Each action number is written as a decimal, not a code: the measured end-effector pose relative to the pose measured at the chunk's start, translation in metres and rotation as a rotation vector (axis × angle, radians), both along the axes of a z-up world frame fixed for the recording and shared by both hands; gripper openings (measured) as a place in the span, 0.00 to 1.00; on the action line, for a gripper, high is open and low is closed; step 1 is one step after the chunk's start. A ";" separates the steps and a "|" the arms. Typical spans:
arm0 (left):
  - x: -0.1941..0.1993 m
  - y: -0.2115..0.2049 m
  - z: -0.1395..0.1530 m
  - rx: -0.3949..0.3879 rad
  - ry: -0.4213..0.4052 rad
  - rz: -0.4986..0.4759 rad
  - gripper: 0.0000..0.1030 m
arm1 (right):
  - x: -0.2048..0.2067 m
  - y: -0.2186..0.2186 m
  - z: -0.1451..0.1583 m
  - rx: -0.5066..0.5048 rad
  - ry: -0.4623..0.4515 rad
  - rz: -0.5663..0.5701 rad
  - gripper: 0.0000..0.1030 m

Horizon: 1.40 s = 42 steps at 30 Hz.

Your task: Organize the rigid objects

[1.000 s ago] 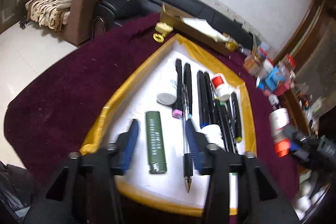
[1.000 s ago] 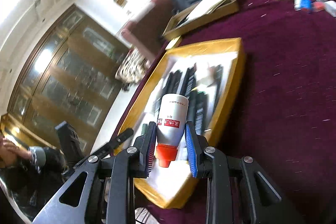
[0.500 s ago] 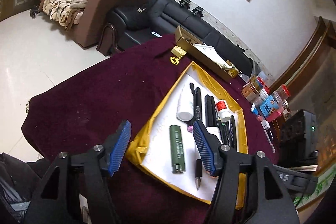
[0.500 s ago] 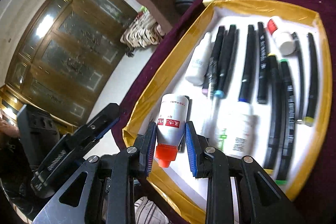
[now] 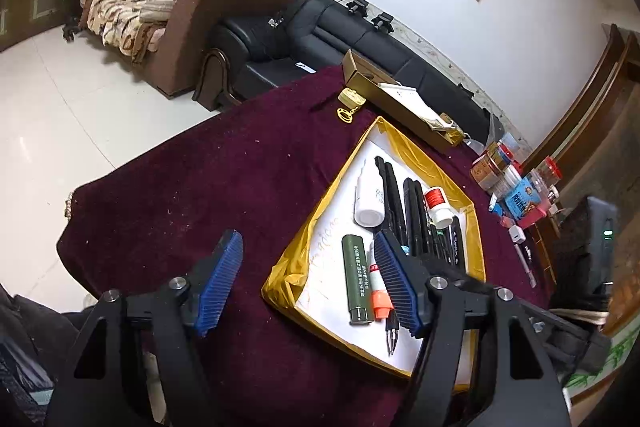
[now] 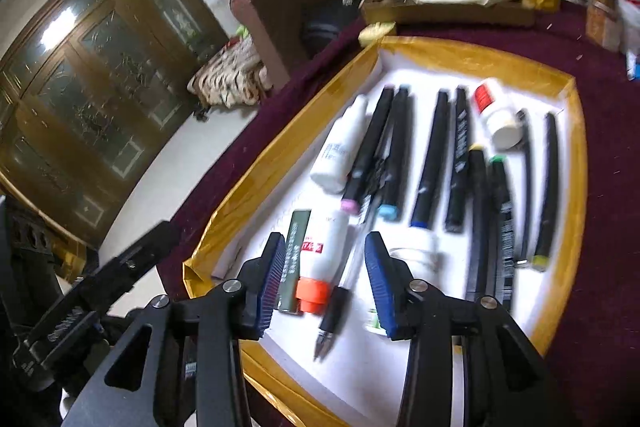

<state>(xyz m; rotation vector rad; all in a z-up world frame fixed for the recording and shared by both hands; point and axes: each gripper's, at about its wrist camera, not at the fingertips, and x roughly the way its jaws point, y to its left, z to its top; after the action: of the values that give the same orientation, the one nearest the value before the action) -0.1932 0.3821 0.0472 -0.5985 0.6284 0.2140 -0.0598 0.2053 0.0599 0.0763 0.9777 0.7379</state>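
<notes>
A gold-rimmed tray (image 6: 280,163) on the maroon-covered table (image 5: 224,179) holds a nearly finished line-up: black markers (image 6: 430,159) side by side, a white bottle (image 6: 340,147) at the left end, a red-labelled bottle (image 6: 494,115) among the pens, a ballpoint pen (image 6: 348,267) and a green lighter (image 5: 356,279) near the front rim. The newest arrival, a white bottle with an orange cap (image 6: 322,259), lies on the tray's white floor between the lighter and the pen. The right gripper (image 6: 322,279) hovers over it with jaws opening, the pads clear of the bottle on both sides. The left gripper (image 5: 308,279) hangs empty over the tray's near-left corner, its jaws opening too. Jars and small boxes (image 5: 516,187) crowd the table's far edge, so sorting may not be over.

A second earlier the right gripper clamped that orange-capped bottle above the tray; now the bottle rests inside, released. The left gripper, then low over the lighter and pen, has pulled back and wider.
</notes>
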 end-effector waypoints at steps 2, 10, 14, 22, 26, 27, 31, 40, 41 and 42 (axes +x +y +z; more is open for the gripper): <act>-0.001 -0.009 0.005 0.053 0.000 0.004 0.66 | -0.004 -0.016 0.006 0.022 -0.031 -0.037 0.41; 0.009 -0.096 0.033 0.379 0.000 -0.105 0.73 | -0.028 -0.077 0.024 0.012 -0.170 -0.174 0.51; 0.015 -0.134 0.035 0.445 0.024 -0.168 0.73 | -0.038 -0.099 0.028 -0.038 -0.225 -0.216 0.54; 0.025 -0.181 0.038 0.518 0.073 -0.228 0.73 | -0.039 -0.152 0.023 -0.028 -0.225 -0.286 0.57; 0.030 -0.204 0.037 0.560 0.090 -0.258 0.73 | -0.040 -0.172 0.020 -0.019 -0.210 -0.316 0.59; 0.031 -0.209 0.036 0.569 0.095 -0.267 0.73 | -0.039 -0.177 0.019 -0.018 -0.205 -0.326 0.60; 0.034 -0.225 0.033 0.598 0.113 -0.300 0.73 | -0.037 -0.192 0.016 -0.009 -0.187 -0.357 0.61; 0.040 -0.234 0.025 0.590 0.145 -0.331 0.73 | -0.032 -0.201 0.007 -0.025 -0.153 -0.378 0.62; 0.040 -0.233 0.024 0.587 0.148 -0.332 0.73 | -0.032 -0.200 0.006 -0.027 -0.151 -0.376 0.62; 0.041 -0.233 0.023 0.584 0.150 -0.332 0.73 | -0.031 -0.199 0.005 -0.031 -0.148 -0.374 0.62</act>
<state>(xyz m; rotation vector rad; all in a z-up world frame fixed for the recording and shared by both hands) -0.1525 0.1495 0.0705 0.0876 0.7585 0.1206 -0.0913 0.0067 0.0654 0.1701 0.8033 0.3782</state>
